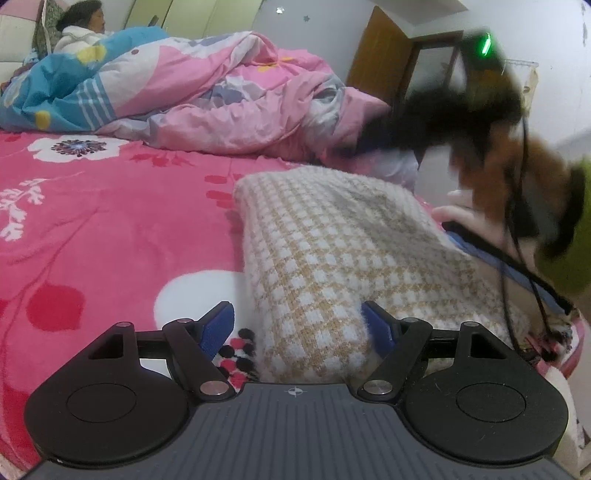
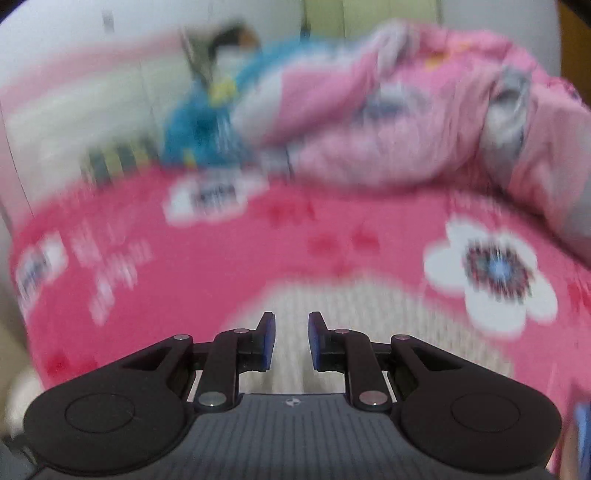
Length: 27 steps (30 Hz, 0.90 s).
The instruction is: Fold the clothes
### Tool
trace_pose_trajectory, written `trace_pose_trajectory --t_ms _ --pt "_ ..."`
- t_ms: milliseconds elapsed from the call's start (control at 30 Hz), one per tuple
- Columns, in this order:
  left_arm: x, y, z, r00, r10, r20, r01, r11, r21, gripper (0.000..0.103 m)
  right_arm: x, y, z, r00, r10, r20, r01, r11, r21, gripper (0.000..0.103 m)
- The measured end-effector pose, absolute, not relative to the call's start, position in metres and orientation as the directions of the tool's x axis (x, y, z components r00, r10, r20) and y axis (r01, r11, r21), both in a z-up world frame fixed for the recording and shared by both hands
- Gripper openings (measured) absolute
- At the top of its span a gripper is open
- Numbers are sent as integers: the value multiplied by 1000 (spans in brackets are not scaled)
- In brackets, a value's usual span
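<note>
Pink floral bedding [image 1: 110, 229] covers the bed that fills both views, printed with white flowers and red leaves. Nearest the left wrist camera, the left gripper [image 1: 299, 325] has its jaws spread wide, and a fold of the cream-and-tan checked knit sweater [image 1: 325, 251] lies between its blue pads [image 1: 218, 326], the right pad pressed into the knit and the left one clear of it over the bedding. The sweater runs away from that gripper as a long humped fold on the bedding. At its right side a hand [image 1: 469, 218] rests against the knit, under the blurred dark body of the right gripper with a green light and black cables. In the right wrist view, heavily blurred, the right gripper [image 2: 291, 341] has its jaws parted with a narrow gap, empty, over a pale ribbed patch of the sweater [image 2: 332, 295]. Farther back a crumpled pink, white and blue quilt [image 1: 192, 96] is heaped across the bed. Beyond it a person [image 1: 79, 31] lies against the headboard, and a brown door [image 1: 380, 59] stands open at the right.
</note>
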<state>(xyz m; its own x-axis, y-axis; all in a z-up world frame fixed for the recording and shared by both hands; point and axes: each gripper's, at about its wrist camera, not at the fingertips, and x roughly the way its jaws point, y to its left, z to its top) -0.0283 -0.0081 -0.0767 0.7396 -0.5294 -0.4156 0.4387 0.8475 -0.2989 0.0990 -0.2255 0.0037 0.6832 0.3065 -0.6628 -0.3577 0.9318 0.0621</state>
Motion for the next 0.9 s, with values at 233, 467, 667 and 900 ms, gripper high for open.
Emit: trace_pose_trajectory --t_ms 233,467,667,900 --pt "-30 -13 -69 746 -499 -441 419 866 -272 78 91 -228 -32 725 280 -629 -304 950 73 19" --pt "-41 -6 -57 753 -471 -459 398 882 -253 77 38 -226 12 754 392 -527 -339 919 199 23" --pt "-38 -13 -59 757 -419 -501 367 907 -204 78 20 -189 -52 764 313 -564 -378 926 2 19" --pt "-43 -6 -57 750 -433 -500 361 901 -239 78 -16 -192 -17 794 304 -526 -335 941 37 20"
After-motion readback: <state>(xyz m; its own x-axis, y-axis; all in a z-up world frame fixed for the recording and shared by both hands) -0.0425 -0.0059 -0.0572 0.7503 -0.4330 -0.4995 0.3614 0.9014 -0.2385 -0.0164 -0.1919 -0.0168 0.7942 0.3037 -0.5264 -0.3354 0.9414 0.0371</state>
